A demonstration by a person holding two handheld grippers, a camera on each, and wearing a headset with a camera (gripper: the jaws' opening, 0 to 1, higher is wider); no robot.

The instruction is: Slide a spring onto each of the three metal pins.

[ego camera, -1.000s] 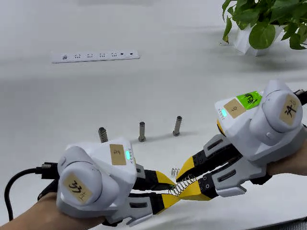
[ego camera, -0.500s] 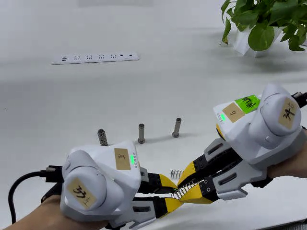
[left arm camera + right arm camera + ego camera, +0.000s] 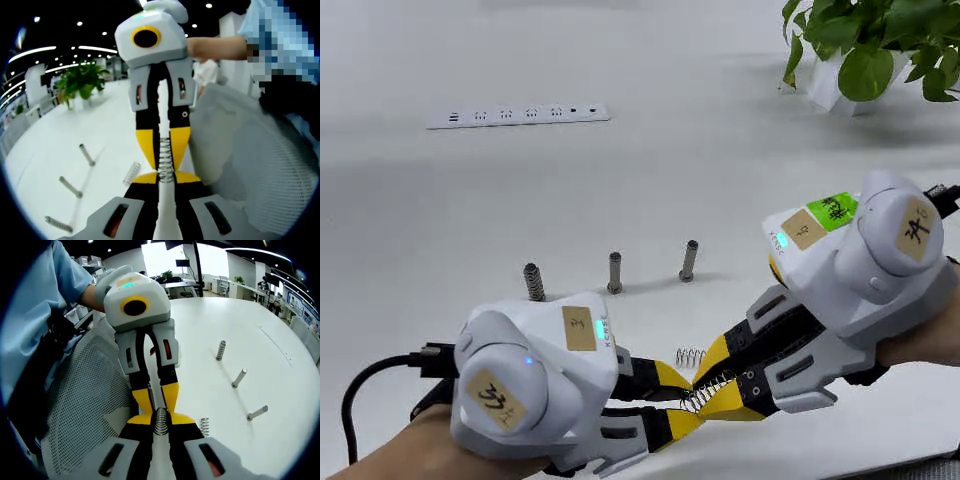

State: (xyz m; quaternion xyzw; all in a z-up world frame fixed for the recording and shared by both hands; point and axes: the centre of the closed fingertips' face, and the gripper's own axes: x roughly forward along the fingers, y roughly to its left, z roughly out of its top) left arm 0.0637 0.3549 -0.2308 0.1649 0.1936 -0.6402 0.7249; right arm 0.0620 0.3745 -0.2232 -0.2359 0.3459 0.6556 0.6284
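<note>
Three metal pins stand in a row on the white table. The left pin (image 3: 533,282) wears a spring; the middle pin (image 3: 615,272) and the right pin (image 3: 689,260) are bare. My left gripper (image 3: 682,400) and my right gripper (image 3: 710,385) meet tip to tip near the table's front edge. A spring (image 3: 702,390) is held between them, and both pairs of jaws are closed on it. In the left gripper view this spring (image 3: 165,155) runs from my own tips up between the right gripper's yellow fingers (image 3: 147,145). A loose spring (image 3: 690,356) lies on the table just behind the tips.
A white power strip (image 3: 518,117) lies far back on the table. A potted plant (image 3: 865,45) stands at the back right. A black cable (image 3: 360,385) trails from the left gripper. A grey mesh chair (image 3: 85,405) sits beyond the table's near edge.
Both grippers have stayed tip to tip with the spring between them. The left one has edged slightly right and the right one slightly lower.
</note>
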